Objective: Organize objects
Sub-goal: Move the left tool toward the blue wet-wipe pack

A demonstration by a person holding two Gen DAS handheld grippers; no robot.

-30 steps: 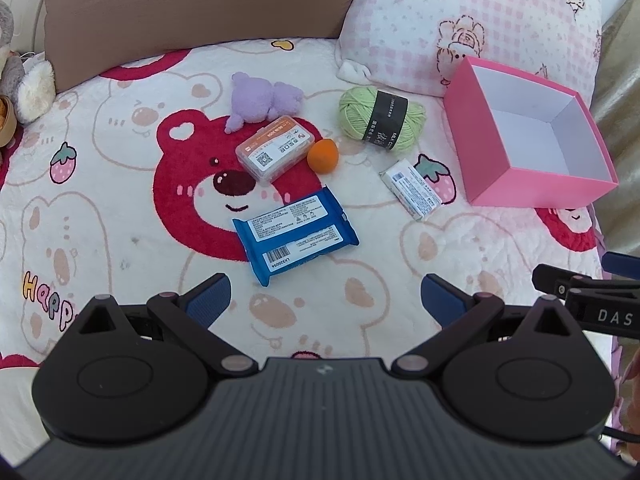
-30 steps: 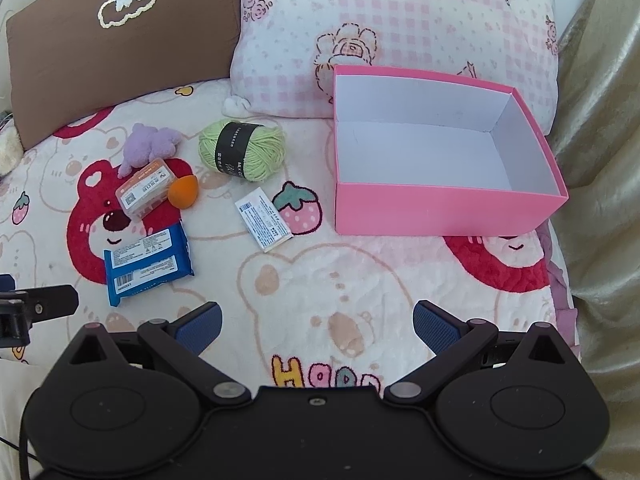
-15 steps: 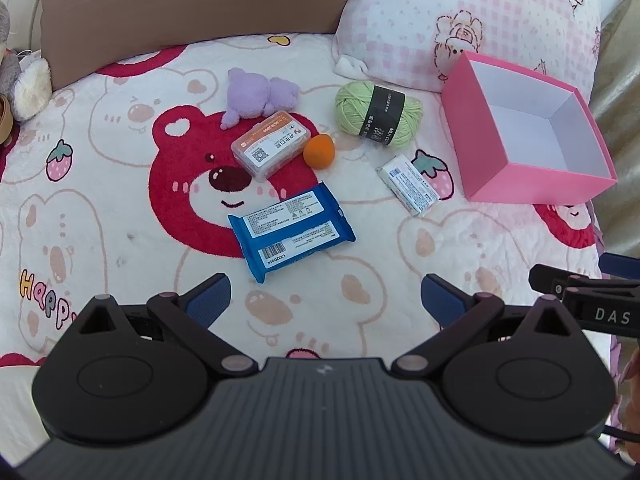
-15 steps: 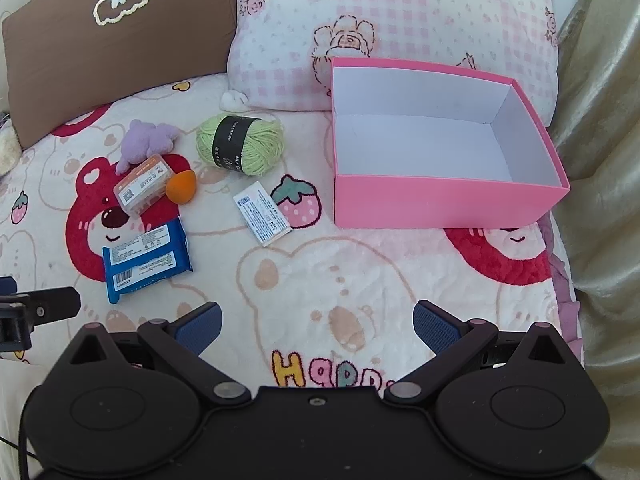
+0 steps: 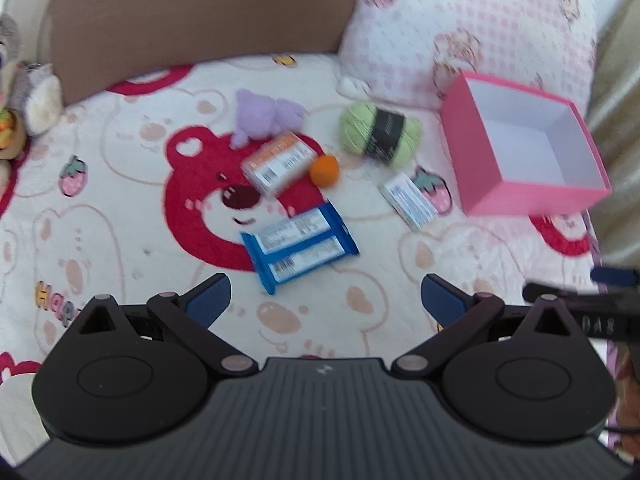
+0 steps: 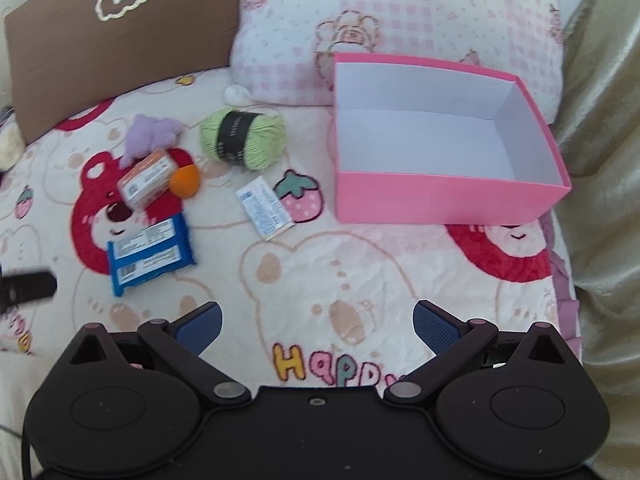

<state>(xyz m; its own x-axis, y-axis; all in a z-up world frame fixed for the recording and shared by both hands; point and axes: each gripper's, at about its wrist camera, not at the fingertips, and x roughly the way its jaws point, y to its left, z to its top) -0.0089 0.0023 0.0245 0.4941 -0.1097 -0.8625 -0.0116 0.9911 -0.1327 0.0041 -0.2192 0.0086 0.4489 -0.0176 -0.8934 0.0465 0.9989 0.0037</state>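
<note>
Bed (image 6: 360,272) covered with a cream blanket printed with red bears and strawberries, brown cushion (image 6: 120,36) and pink checked pillow (image 6: 400,24) propped along the far edge. Grey plush toy (image 5: 36,96) sits at the far left edge of the bed, partly cut off.

Loose things lie in a cluster on the left half of the bed. Purple plush (image 5: 268,116) is nearest the brown cushion. Clear case with orange label (image 5: 280,162) is just in front of it, touching or almost touching, over the red bear's face. Small orange ball (image 5: 325,170) is right against the case's right end. Blue packet (image 5: 298,246) lies flat nearer the front edge, apart from the case. Green yarn ball with black band (image 5: 378,134) is right of the plush, close to the pillow. Small white lump (image 6: 236,94) lies at the pillow's base. White sachet (image 5: 412,200) lies flat beside a printed strawberry, between the yarn and the box.

Pink box (image 6: 448,196) stands open near the right edge of the bed, white inside, nothing in it, back wall against the pillow.

Left claw (image 5: 324,298) is held above the front of the bed, spread wide, holding nothing. Right claw (image 6: 316,322) is likewise spread wide and bare, over the "Happy" lettering. Left-wrist view is motion-blurred.
</note>
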